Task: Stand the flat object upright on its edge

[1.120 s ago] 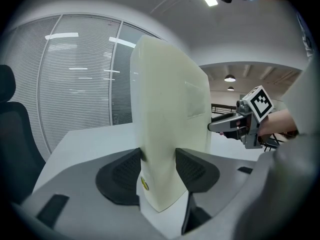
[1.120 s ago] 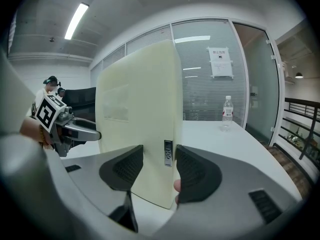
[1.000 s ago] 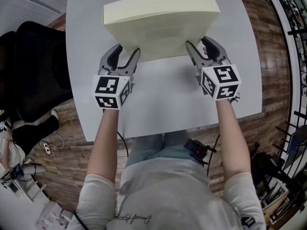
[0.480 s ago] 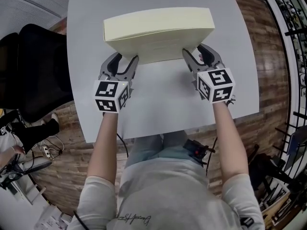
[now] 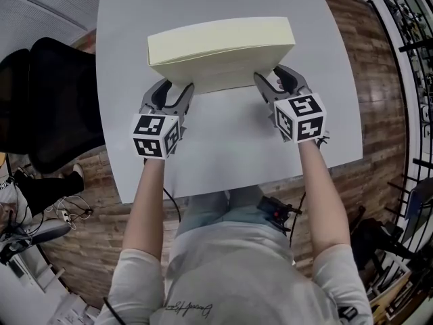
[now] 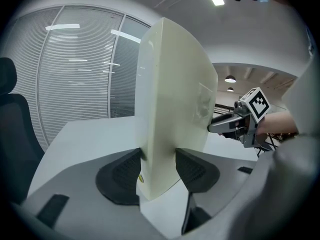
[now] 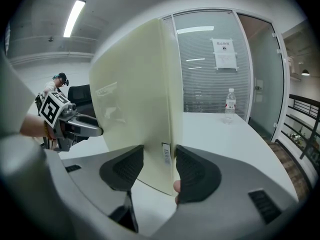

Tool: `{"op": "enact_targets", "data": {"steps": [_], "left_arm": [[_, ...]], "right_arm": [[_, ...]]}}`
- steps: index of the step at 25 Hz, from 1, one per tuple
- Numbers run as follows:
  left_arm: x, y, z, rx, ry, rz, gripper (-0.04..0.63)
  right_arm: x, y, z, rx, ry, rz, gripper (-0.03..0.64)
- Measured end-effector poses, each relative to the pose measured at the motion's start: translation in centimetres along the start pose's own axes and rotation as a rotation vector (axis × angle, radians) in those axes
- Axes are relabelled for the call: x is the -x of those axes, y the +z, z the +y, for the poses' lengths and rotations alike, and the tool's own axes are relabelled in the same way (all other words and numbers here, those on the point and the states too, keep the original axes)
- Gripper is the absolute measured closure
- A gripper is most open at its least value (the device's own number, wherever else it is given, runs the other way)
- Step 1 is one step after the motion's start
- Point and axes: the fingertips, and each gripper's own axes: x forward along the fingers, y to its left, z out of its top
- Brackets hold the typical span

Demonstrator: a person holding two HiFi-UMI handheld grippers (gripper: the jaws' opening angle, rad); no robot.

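A flat cream box (image 5: 223, 70) stands steeply on its near long edge on the white table (image 5: 230, 147), its top edge (image 5: 220, 38) leaning slightly away from me. My left gripper (image 5: 174, 95) is shut on the box's lower left corner; in the left gripper view (image 6: 157, 169) both pads press the box (image 6: 172, 109). At the lower right corner my right gripper (image 5: 272, 85) is shut in the same way, and in the right gripper view (image 7: 159, 169) the pads pinch the box (image 7: 135, 99) beside a small label (image 7: 165, 153).
A black chair (image 5: 51, 100) stands left of the table. A water bottle (image 7: 230, 106) sits far back on the table. Wood floor and a metal railing (image 5: 406, 59) lie to the right. A person with a headset (image 7: 57, 81) stands in the background.
The box has tipped up steeper: less of its broad face shows from above and its top edge sits nearer the grippers. Both grips stay the same.
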Motion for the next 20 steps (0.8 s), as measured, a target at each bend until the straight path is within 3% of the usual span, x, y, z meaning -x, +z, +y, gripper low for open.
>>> {"op": "enact_targets", "data": {"steps": [20], "left_arm": [[-0.1, -0.07, -0.61, -0.051, -0.006, 0.015, 0.359]], "right_arm": [[0.29, -0.15, -0.31, 0.017, -0.008, -0.015, 0.393]]}}
